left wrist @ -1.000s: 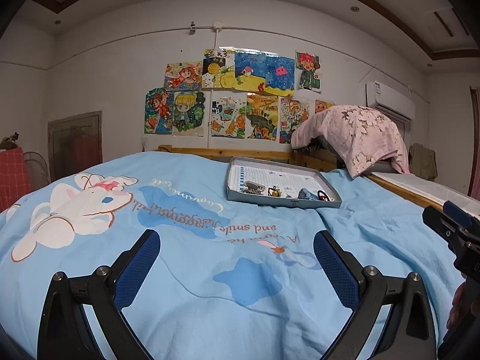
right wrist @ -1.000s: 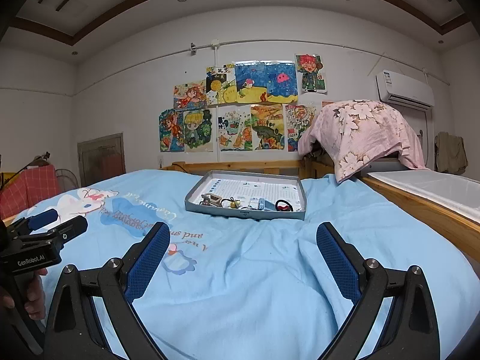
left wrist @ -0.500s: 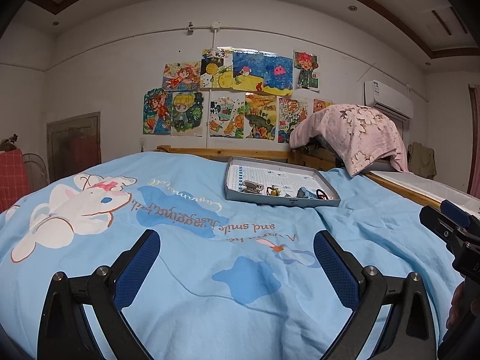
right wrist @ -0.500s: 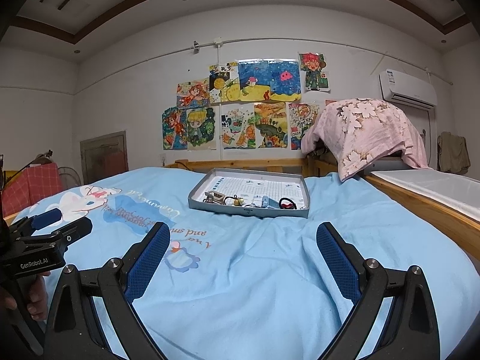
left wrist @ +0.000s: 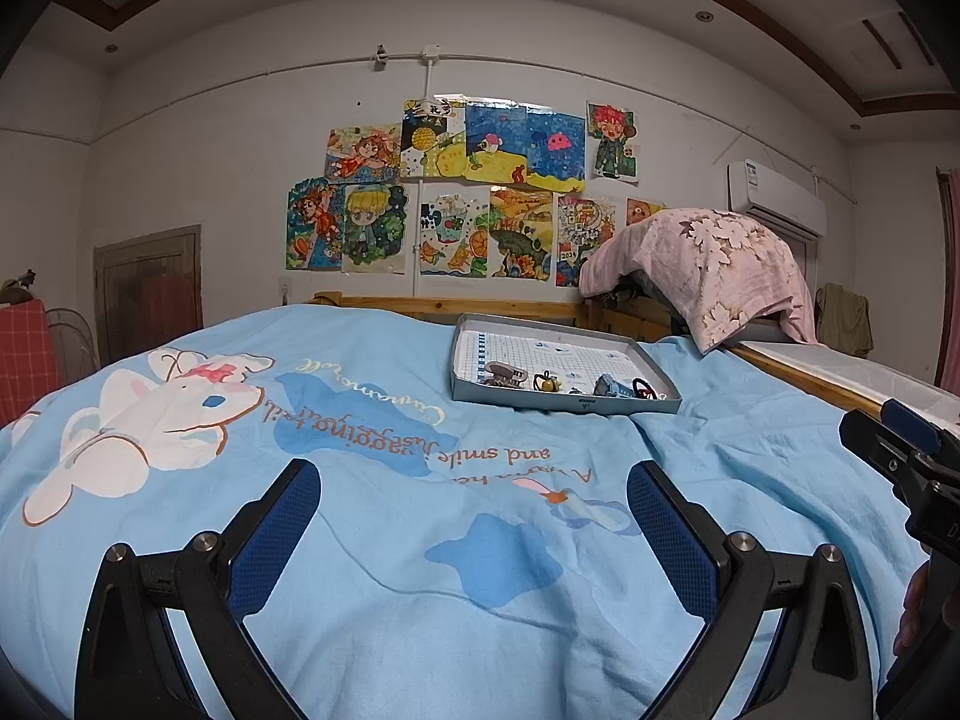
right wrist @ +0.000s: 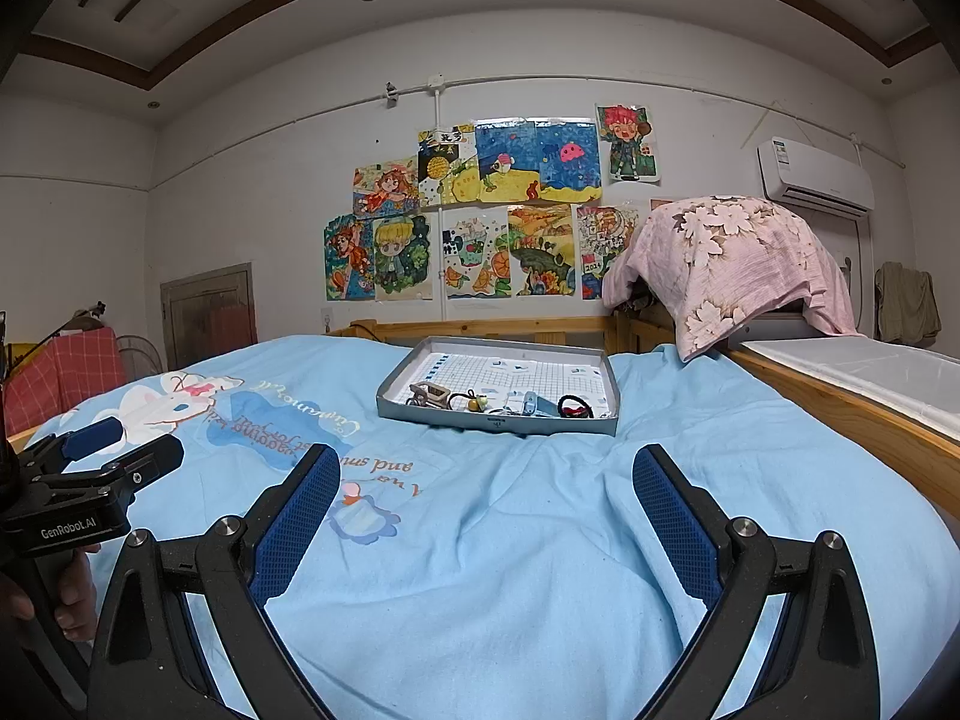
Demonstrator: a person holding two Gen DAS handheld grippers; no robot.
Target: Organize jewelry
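Observation:
A shallow grey tray (left wrist: 498, 393) with a gridded white floor lies on the blue bedspread, far ahead of both grippers; it also shows in the right wrist view (right wrist: 420, 411). Along its near side lie small jewelry pieces: a metallic clasp piece (right wrist: 427, 393), a small gold charm (right wrist: 478, 402), a blue piece (right wrist: 531, 403) and a red-black loop (right wrist: 575, 407). My left gripper (left wrist: 474, 510) is open and empty above the bedspread. My right gripper (right wrist: 486, 498) is open and empty too.
The blue bedspread (right wrist: 540, 540) with a rabbit print (left wrist: 150, 408) covers the bed. A wooden bed rail (right wrist: 840, 414) runs along the right. A pink floral cloth (right wrist: 732, 264) drapes over something behind the tray. Drawings hang on the far wall.
Both grippers have drifted slightly forward and tilted a little, so the tray sits marginally nearer and lower in view. Both stay open and empty.

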